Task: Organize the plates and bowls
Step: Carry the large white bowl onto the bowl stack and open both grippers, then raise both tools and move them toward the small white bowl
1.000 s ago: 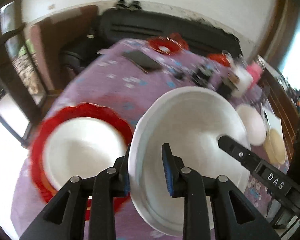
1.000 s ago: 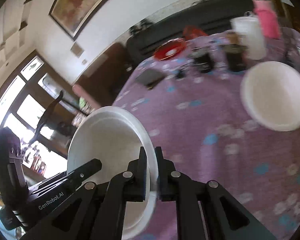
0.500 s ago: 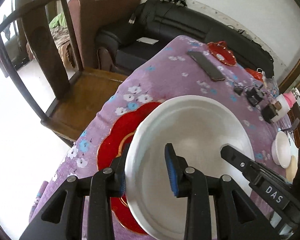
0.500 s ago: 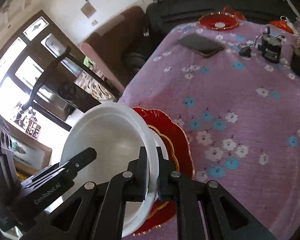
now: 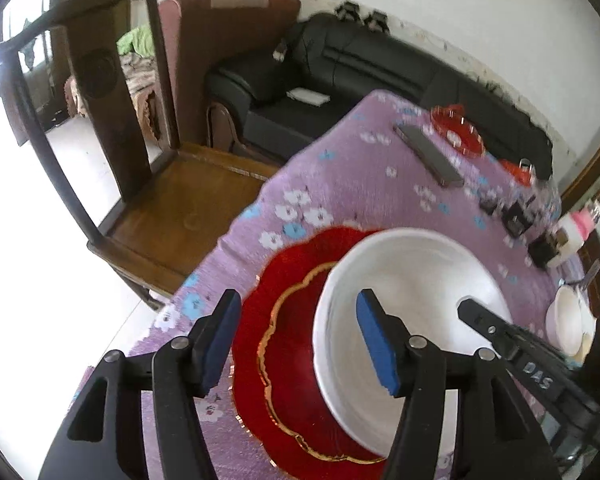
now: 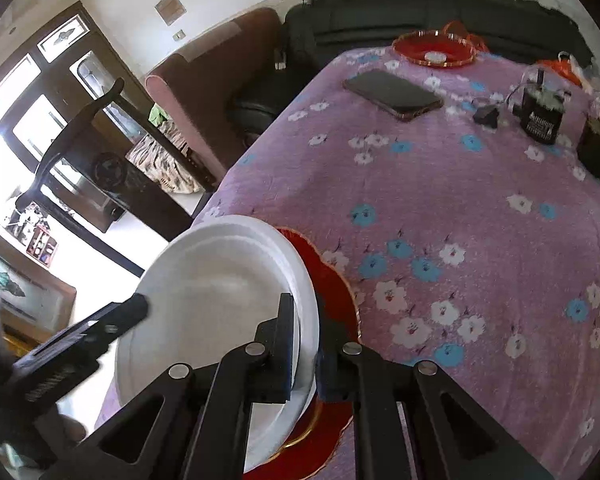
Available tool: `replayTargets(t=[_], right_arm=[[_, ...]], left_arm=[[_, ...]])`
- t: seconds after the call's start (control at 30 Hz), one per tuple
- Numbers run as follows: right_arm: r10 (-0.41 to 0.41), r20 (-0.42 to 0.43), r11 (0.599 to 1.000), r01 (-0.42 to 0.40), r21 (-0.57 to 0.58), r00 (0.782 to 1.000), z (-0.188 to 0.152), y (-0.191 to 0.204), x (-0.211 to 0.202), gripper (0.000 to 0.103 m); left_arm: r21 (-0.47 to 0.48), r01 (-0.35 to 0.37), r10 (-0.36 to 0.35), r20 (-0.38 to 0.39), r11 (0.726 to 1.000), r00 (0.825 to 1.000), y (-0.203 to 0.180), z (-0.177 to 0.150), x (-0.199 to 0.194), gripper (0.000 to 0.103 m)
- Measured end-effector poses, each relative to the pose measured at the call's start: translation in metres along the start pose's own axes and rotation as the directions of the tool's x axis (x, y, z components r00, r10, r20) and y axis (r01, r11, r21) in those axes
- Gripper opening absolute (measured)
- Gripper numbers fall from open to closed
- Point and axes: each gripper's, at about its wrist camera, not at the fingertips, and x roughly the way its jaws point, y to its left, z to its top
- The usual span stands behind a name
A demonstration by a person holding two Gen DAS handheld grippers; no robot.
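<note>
Purple flowered tablecloth (image 6: 460, 208) carries our red plate (image 5: 284, 344) with the white bowl (image 5: 412, 280) on it: left gripper (image 5: 296, 336) spreading, clear of the rim; right gripper (image 6: 304, 344) pinching the rim.

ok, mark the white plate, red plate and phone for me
white plate (image 5: 412, 280), left wrist view, on its bare inner well.
red plate (image 5: 292, 344), left wrist view, on the red surface left of the white plate.
phone (image 6: 392, 94), right wrist view, on the middle of its dark screen.
</note>
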Motion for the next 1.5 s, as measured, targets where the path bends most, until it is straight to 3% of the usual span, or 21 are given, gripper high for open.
replayTargets(t=[0.07, 0.17, 0.2, 0.37, 0.53, 0.63, 0.77, 0.9, 1.0, 1.23, 1.5], right_arm=[[-0.008, 0.031, 1.000, 0.008, -0.005, 0.999, -0.001, 0.002, -0.006, 0.023], [-0.026, 0.097, 0.999, 0.028, -0.020, 0.995, -0.001, 0.005, -0.017, 0.057], [-0.035, 0.117, 0.999, 0.038, -0.026, 0.993, -0.002, 0.006, -0.021, 0.063], [-0.064, 0.177, 0.997, 0.070, -0.032, 0.982, -0.005, 0.006, -0.042, 0.063], [-0.072, 0.244, 0.997, 0.080, -0.023, 0.967, -0.021, -0.004, -0.075, 0.063], [-0.076, 0.290, 0.995, 0.091, -0.037, 0.954, -0.042, -0.006, -0.098, 0.064], [-0.075, 0.334, 0.996, 0.084, -0.013, 0.940, -0.065, -0.015, -0.117, 0.075], [-0.035, 0.321, 0.999, 0.035, 0.005, 0.946, -0.081, -0.021, -0.117, 0.075], [-0.018, 0.300, 1.000, 0.017, 0.005, 0.954, -0.090, -0.021, -0.112, 0.075], [0.050, 0.314, 0.999, -0.049, -0.011, 0.948, -0.108, -0.020, -0.128, 0.075], [0.042, 0.343, 0.999, -0.033, -0.031, 0.938, -0.127, -0.026, -0.153, 0.075]], left_arm=[[-0.014, 0.008, -0.007, 0.048, 1.000, 0.999, 0.004, -0.002, -0.014, 0.061], [-0.027, 0.018, -0.015, 0.126, 0.999, 0.992, 0.007, -0.008, -0.036, 0.067], [-0.027, 0.019, -0.015, 0.145, 0.999, 0.989, 0.007, -0.010, -0.041, 0.068], [-0.014, 0.012, -0.008, 0.233, 1.000, 0.972, 0.002, -0.024, -0.069, 0.074], [-0.021, 0.028, -0.022, 0.241, 0.999, 0.970, 0.004, -0.037, -0.079, 0.079], [-0.091, 0.090, -0.070, 0.202, 0.992, 0.977, 0.018, -0.044, -0.076, 0.081], [-0.223, 0.177, -0.154, 0.117, 0.959, 0.981, 0.048, -0.049, -0.068, 0.080], [-0.299, 0.131, -0.094, 0.136, 0.945, 0.986, 0.066, -0.057, -0.082, 0.081], [-0.346, 0.140, -0.098, 0.136, 0.928, 0.986, 0.070, -0.063, -0.091, 0.081], [-0.276, 0.115, -0.062, 0.194, 0.954, 0.979, 0.046, -0.073, -0.123, 0.081], [-0.119, 0.084, -0.054, 0.235, 0.989, 0.970, 0.017, -0.078, -0.157, 0.081]])
